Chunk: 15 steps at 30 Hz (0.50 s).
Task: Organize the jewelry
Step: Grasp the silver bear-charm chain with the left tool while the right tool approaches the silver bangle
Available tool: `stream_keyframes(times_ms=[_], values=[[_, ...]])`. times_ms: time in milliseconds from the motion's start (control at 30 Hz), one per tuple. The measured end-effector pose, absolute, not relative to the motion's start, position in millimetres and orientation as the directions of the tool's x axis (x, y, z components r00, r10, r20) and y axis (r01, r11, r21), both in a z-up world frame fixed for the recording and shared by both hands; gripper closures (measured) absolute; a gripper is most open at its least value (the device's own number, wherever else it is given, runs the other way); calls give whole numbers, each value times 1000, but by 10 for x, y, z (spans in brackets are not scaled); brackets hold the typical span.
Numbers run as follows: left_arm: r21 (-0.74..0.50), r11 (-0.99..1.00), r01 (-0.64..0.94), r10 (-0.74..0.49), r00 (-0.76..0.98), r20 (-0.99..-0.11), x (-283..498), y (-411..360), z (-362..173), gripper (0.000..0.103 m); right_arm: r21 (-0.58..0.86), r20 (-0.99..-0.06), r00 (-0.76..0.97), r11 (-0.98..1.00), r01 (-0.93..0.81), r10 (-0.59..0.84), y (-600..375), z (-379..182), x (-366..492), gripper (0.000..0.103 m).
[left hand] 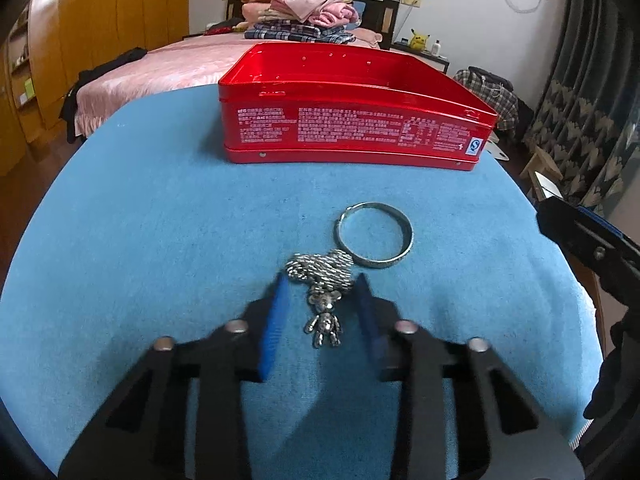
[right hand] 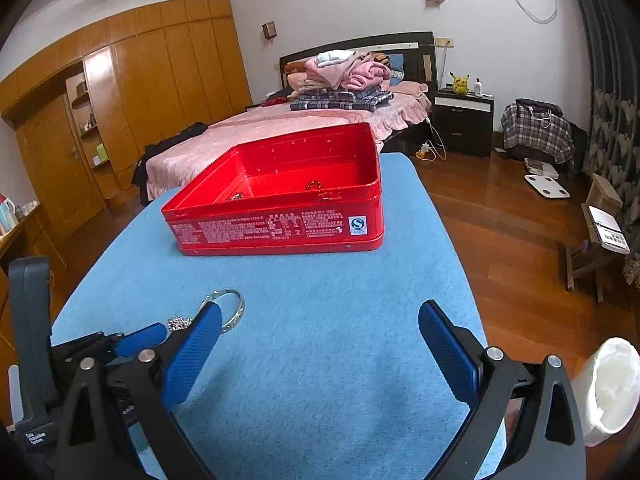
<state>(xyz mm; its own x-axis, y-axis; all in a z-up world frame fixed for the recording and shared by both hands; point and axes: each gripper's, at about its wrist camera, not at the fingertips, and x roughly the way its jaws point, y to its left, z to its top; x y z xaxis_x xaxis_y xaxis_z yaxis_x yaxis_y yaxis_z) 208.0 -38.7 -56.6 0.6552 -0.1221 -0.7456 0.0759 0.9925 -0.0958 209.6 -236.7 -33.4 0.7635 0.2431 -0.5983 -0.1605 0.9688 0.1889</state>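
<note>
Left claw [left hand: 322, 300] straddles bear necklace [left hand: 322, 292]; tin [left hand: 356, 128] label "S".

A shiny silver bangle [left hand: 373, 236] is laid flat on the blue counter [left hand: 160, 220], near the middle. Touching it, closer to the near edge, a silver chain [left hand: 320, 266] is piled in a heap, with a small silver bear charm [left hand: 323, 322] at its end. A red tin box [left hand: 352, 108] is set open toward the far edge. Two small shiny pieces [right hand: 314, 185] are seen inside it.
</note>
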Motion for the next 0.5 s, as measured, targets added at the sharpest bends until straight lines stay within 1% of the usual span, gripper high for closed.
stream_keyframes(times_ms=[67,200,300,500], values=[[-113,991,74,-134,656,-743,2094,-358,-570,90,193,-601,759,967,-164,249,-2352,-347,2103,6],[-167,984,65,-167,660,-733,2103,-272,-570,91,205,-615,741,962,-181,271,-2304,-398,2116,6],[-167,985,28,-142,675,-724,2105,-176,-529,95,212,-625,721,954,-210,298,-2216,-434,2133,6],[-159,987,-24,-96,702,-706,2122,65,-415,95,222,-648,677,937,-271,349,-1933,-465,2210,6]])
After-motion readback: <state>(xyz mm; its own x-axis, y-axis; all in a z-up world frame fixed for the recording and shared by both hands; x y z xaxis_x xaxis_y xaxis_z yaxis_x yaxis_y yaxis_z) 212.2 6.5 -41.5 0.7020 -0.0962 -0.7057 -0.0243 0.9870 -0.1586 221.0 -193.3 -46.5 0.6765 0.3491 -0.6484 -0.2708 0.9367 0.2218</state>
